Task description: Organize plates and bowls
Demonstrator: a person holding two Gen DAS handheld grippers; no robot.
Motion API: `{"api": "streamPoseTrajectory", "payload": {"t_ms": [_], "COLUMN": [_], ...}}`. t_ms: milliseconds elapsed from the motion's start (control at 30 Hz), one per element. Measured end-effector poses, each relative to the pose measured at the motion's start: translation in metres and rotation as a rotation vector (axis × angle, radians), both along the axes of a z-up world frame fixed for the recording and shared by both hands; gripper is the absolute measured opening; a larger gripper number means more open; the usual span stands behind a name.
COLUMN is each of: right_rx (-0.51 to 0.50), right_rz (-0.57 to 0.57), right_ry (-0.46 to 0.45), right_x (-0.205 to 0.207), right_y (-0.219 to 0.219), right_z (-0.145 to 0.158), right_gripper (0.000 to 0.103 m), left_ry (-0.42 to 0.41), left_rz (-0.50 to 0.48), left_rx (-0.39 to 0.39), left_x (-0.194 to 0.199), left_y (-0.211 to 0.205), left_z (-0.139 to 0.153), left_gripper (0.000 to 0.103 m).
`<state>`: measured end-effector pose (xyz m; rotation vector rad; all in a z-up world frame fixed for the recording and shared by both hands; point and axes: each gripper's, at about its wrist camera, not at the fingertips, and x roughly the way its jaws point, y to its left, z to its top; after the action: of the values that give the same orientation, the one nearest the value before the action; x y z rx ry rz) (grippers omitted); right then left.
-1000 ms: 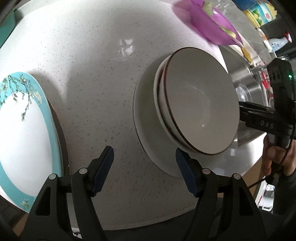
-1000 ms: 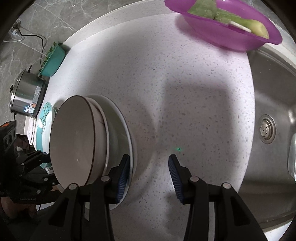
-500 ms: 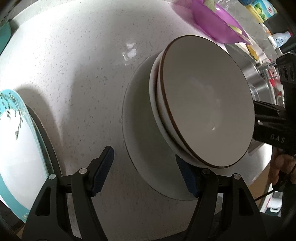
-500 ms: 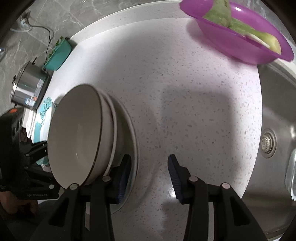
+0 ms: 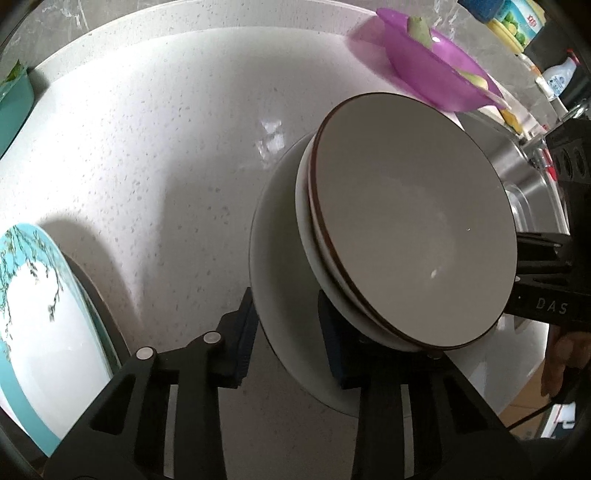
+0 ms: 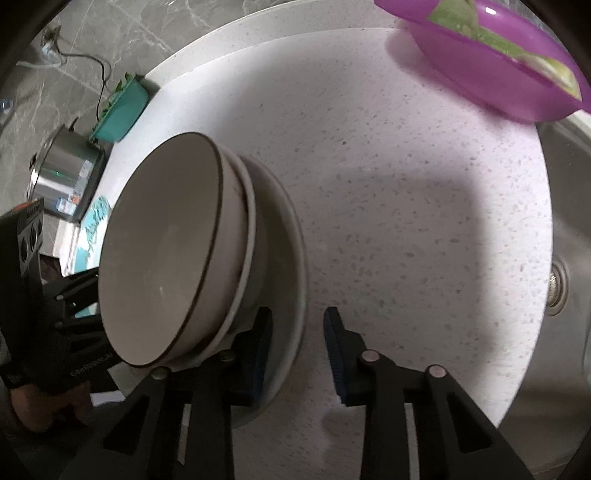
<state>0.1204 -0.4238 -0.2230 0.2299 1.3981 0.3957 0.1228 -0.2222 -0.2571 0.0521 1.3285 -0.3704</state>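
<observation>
A white plate (image 5: 280, 266) carries two stacked brown-rimmed bowls (image 5: 410, 221); it also shows in the right wrist view (image 6: 291, 280), with the bowls (image 6: 166, 258). My left gripper (image 5: 288, 328) has its fingers astride the plate's near rim, narrowed around it. My right gripper (image 6: 297, 343) straddles the opposite rim, one finger over it and one outside, partly open. The plate sits tilted between the two grippers over the white speckled counter (image 5: 147, 147). A teal floral plate (image 5: 33, 314) lies at the left.
A purple bowl (image 6: 495, 55) with green vegetables sits at the back right. A steel sink (image 6: 569, 258) lies to the right. A teal container (image 6: 122, 110) and a steel pot (image 6: 62, 177) stand at the far left. Bottles (image 5: 517, 22) stand behind the sink.
My left gripper has moved in and narrowed around the plate's rim. Both grippers are closer to the stack, which looks larger and more tilted.
</observation>
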Motion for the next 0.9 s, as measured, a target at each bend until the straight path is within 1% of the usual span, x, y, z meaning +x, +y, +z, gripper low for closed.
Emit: {"api": "streamPoseTrajectory", "payload": {"t_ms": [67, 100, 167, 267, 367, 567, 700, 900], "right_rx": [0.011, 0.008, -0.012, -0.019, -0.047, -0.045, -0.04, -0.035], "right_rz": [-0.008, -0.008, -0.007, -0.014, -0.007, -0.013, -0.013, 0.004], "right_ry": [-0.005, -0.007, -0.015, -0.023, -0.037, -0.036, -0.046, -0.074], "right_x": [0.001, 0.001, 0.002, 0.001, -0.002, -0.005, -0.008, -0.01], "right_y": [0.0, 0.002, 0.004, 0.004, 0.007, 0.008, 0.01, 0.011], "right_z": [0.001, 0.002, 0.004, 0.005, 0.007, 0.008, 0.013, 0.031], "right_gripper": [0.02, 0.019, 0.019, 0.018, 0.018, 0.018, 0.018, 0.018], "left_ry": [0.009, 0.008, 0.007, 0.004, 0.002, -0.006, -0.035, -0.047], "left_rz": [-0.01, -0.013, -0.011, -0.011, -0.015, -0.014, -0.012, 0.009], "left_rx": [-0.024, -0.023, -0.027, -0.026, -0.022, -0.012, -0.007, -0.011], "left_x": [0.004, 0.005, 0.008, 0.008, 0.007, 0.0, -0.004, -0.011], "left_y": [-0.003, -0.005, -0.003, -0.002, -0.002, -0.003, 0.001, 0.01], "left_z": [-0.001, 0.0, -0.001, -0.002, 0.0, 0.006, 0.019, 0.039], "left_gripper": [0.018, 0.018, 0.014, 0.013, 0.013, 0.013, 0.013, 0.013]}}
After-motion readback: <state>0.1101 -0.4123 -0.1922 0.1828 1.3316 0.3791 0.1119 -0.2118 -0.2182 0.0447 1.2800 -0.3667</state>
